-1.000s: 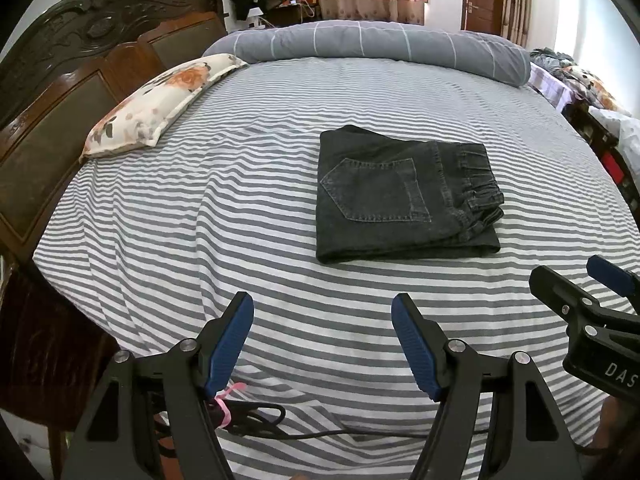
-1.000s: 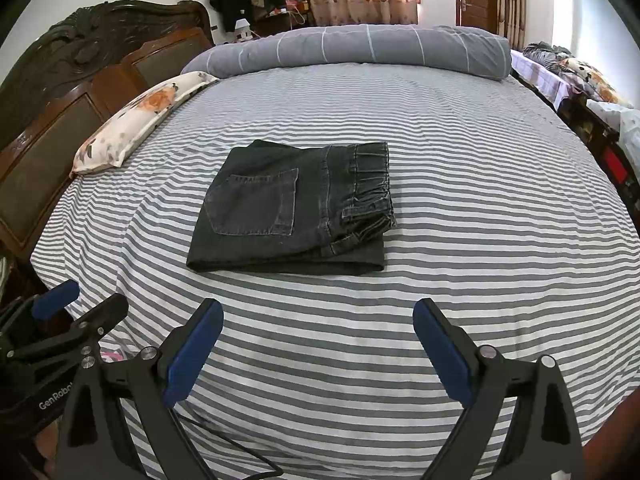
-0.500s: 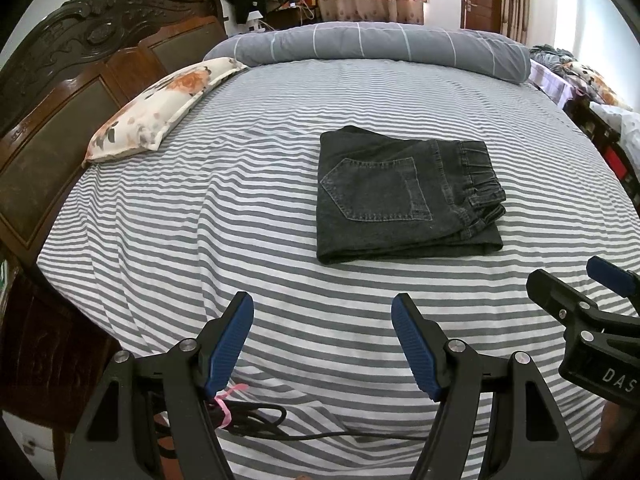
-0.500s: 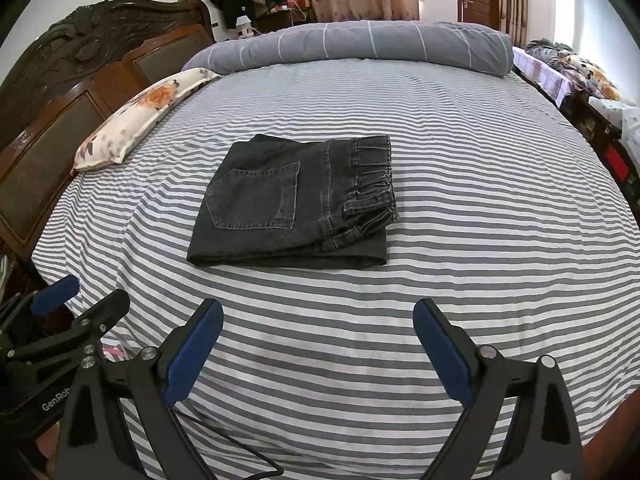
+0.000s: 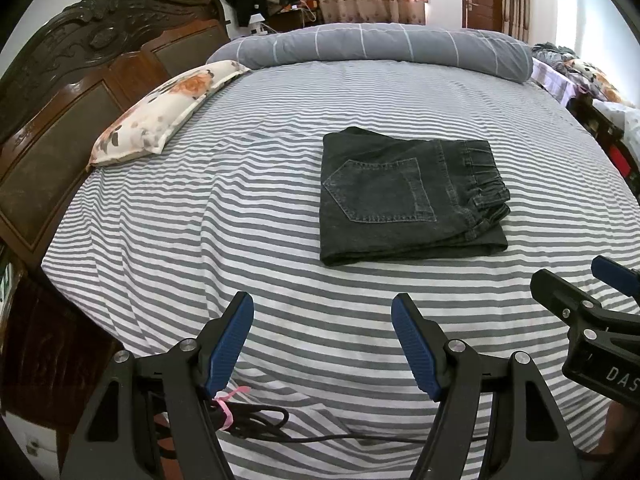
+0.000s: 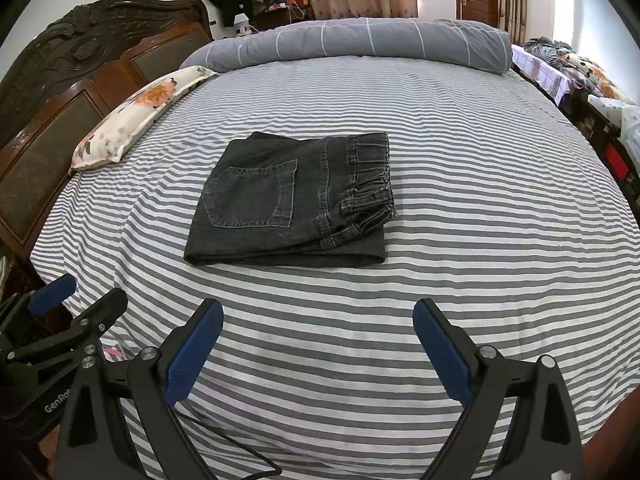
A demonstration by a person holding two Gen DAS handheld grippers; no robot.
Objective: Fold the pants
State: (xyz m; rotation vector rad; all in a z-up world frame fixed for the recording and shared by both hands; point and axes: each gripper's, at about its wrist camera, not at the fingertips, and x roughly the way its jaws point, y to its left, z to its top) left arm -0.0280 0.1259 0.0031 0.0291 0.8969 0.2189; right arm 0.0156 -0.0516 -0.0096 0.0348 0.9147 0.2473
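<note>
While both grippers hang over the near edge of the bed, neither one holds anything. Nearest in the left wrist view, the left gripper [image 5: 322, 322] has its blue pads [image 5: 230, 344] spread apart over bare striped sheet [image 5: 180, 220], with a black cable [image 5: 280, 432] tied by a pink band lying just under its left finger. At the right edge of that view the right gripper [image 6: 318, 332] juts in; in its own view its jaws stand wide apart, empty, above the sheet. Beyond both, near the middle of the bed, the black pants [image 6: 292, 204] lie folded into a flat rectangle, back pocket facing up, waistband at the right side, well apart from either gripper. Farther left, a floral pillow [image 5: 168, 112] rests against the carved wooden headboard [image 5: 80, 80]. A rolled grey quilt [image 6: 352, 42] lies along the far edge.
</note>
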